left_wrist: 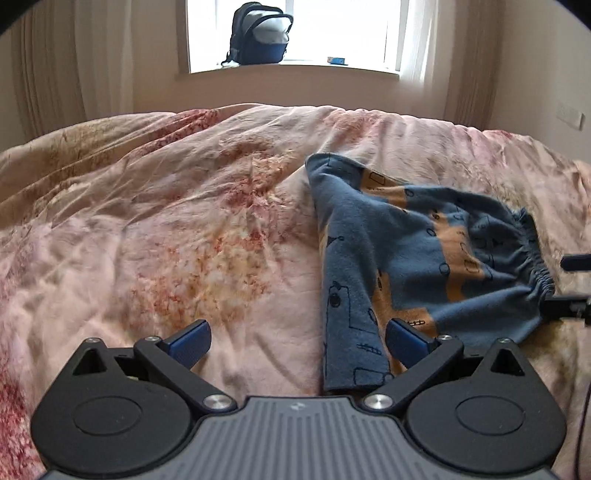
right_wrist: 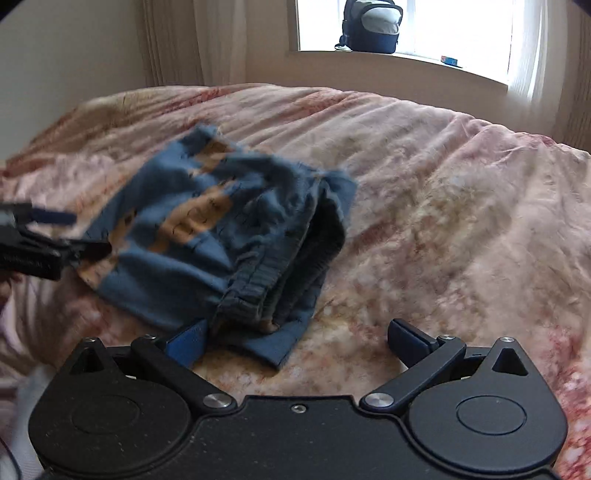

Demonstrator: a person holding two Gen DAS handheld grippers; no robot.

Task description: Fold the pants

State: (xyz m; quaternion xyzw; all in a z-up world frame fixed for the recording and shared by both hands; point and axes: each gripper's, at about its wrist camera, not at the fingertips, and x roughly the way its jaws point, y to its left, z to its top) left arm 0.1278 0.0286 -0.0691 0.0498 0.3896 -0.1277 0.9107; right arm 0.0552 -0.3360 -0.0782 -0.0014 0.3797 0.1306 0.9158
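A rumpled pink floral bedspread (left_wrist: 166, 221) fills both views, with a window (left_wrist: 332, 29) at the top of frame and a dark backpack (left_wrist: 260, 33) on its sill beside pale curtains (left_wrist: 74, 62). The blue-and-tan pants (left_wrist: 406, 258) lie bunched right of centre in the left wrist view, blurred at centre left in the right wrist view. The left gripper (left_wrist: 297, 343) gapes wide, one leg between its fingers, ungripped. The right gripper (right_wrist: 297, 343) also gapes, holding nothing. The lower hems are cut off behind the grippers.
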